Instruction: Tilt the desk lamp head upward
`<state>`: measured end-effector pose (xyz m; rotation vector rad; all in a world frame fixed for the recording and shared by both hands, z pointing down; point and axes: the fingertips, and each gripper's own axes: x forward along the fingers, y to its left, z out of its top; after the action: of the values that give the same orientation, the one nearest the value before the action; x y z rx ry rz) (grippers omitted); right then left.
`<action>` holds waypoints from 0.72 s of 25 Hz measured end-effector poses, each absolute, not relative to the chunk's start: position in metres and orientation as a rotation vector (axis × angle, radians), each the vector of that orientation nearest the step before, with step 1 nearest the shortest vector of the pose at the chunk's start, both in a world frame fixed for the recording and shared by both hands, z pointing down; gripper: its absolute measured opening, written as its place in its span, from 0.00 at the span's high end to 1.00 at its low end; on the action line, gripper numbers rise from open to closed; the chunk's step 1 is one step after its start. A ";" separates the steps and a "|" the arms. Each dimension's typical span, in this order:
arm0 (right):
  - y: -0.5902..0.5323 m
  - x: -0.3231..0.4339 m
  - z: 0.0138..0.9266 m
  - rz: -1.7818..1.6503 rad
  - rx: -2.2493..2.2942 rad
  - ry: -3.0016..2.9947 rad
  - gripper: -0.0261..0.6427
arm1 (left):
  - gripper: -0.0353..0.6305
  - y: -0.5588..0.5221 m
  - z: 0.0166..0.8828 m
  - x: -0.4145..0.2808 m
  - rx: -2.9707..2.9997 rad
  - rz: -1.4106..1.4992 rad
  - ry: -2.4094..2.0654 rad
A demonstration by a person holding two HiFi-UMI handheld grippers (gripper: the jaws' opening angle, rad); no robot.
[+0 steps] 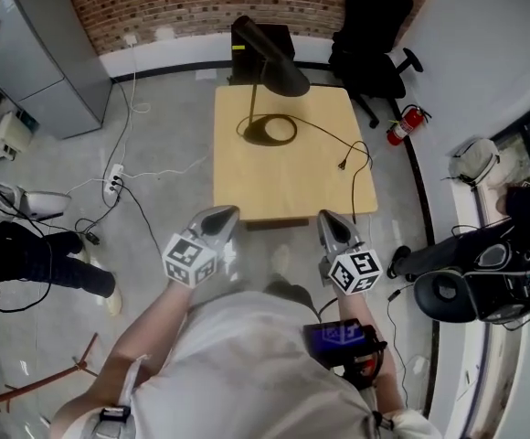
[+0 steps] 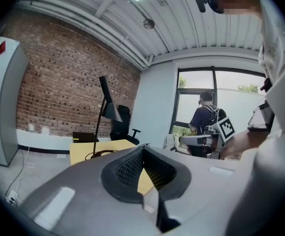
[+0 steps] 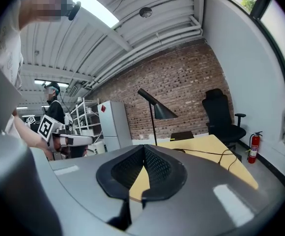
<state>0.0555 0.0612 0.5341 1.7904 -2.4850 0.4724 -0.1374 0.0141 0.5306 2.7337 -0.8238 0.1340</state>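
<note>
Black conical lamp head (image 1: 283, 76), wooden table (image 1: 292, 181)

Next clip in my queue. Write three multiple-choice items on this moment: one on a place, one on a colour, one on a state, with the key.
1. On the wooden table, the desk lamp stands:
A. at the near edge
B. on the far half
C. hanging off the right side

2. The fire extinguisher is:
A. red
B. yellow
C. green

3. The left gripper and right gripper are:
A. both open
B. both shut on the lamp
C. both shut and empty

Key:
1 B: the head view shows its round base on the far half.
2 A: its body is plainly red.
3 C: each gripper view shows jaws together with nothing between them, short of the table.
</note>
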 end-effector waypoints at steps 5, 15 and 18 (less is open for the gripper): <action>0.037 0.052 0.536 0.452 1.749 -2.523 0.94 | 0.95 0.001 0.537 -0.143 2.719 0.137 -0.875; -0.044 0.102 0.537 0.480 1.670 -2.576 0.94 | 0.95 -0.067 0.532 -0.089 2.699 0.166 -0.941; -0.071 0.114 0.533 0.485 1.638 -2.592 0.94 | 0.95 -0.088 0.527 -0.079 2.682 0.170 -0.971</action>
<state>0.1138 -0.0705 0.5330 1.6380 -2.5925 0.4853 -0.0788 -0.0882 0.5272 2.6816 -0.9714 0.1696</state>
